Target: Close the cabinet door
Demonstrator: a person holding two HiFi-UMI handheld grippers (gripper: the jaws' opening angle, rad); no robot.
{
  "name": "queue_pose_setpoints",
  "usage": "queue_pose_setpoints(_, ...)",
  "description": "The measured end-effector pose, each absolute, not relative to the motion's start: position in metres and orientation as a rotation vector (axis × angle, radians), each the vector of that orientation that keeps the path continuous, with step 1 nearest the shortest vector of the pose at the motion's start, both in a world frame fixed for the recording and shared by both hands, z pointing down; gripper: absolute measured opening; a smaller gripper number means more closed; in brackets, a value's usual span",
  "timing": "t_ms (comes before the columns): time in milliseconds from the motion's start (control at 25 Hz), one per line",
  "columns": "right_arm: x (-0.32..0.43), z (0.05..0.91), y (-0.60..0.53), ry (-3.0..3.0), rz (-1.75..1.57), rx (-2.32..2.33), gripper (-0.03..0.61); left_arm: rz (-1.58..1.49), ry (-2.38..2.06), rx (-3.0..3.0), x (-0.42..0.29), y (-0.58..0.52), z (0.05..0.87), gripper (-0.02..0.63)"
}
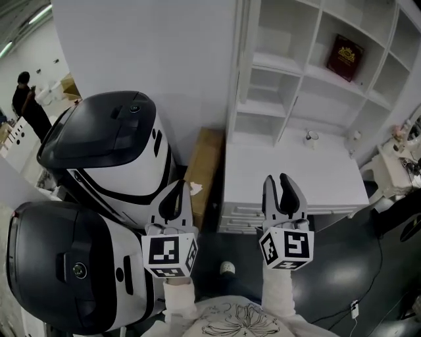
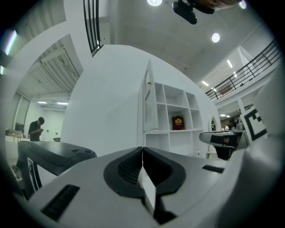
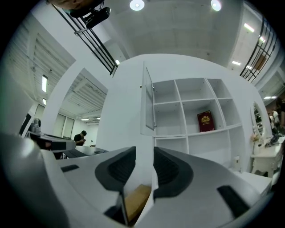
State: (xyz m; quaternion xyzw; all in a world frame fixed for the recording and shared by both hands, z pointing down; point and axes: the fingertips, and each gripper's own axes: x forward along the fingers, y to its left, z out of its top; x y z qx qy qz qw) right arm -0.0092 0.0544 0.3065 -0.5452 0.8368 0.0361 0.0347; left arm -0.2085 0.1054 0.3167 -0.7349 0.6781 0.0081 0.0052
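White cabinet door (image 3: 148, 102) is hanging open; right gripper (image 1: 277, 181) is facing it slightly parted, empty, likely for pushing; left gripper (image 1: 173, 199) is idling closed.

I'm in a big test hall, lab-type setup: high concrete ceiling with round lights (image 3: 136, 5), mezzanine railing (image 2: 249, 67), freestanding white wall (image 1: 145, 52) with a shelf unit (image 1: 309, 79) next to it, bulky white-black machines (image 1: 112, 145), person (image 1: 27, 99) at benches behind

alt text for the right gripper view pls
The right gripper, jaws apart and empty, faces a white cabinet whose door stands open, seen nearly edge-on. A red book stands in one compartment.
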Motion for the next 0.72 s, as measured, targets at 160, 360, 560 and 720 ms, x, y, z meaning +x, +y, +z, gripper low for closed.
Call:
queue_pose_setpoints(160, -0.020, 0.296, 0.017, 2.607, 0.134, -1.577, 0.119, 0.032, 2.166, -2.252, -0.208, 0.072, 0.310, 0.005)
queue_pose_setpoints(360, -0.032, 0.289, -0.023, 2.653, 0.168, -1.474, 0.133, 0.035, 2.195, -2.193, -0.205, 0.040, 0.305, 0.005)
queue_pose_setpoints(560, -0.039, 0.291, -0.055, 2.686, 0.168, -1.396, 0.140, 0.037, 2.236, -2.138, -0.207, 0.014, 0.303, 0.005)
queue_pose_setpoints(720, -0.047, 0.291, -0.070, 2.707, 0.184, -1.344, 0.149, 0.040, 2.266, -2.108, -0.210, 0.001, 0.305, 0.005)
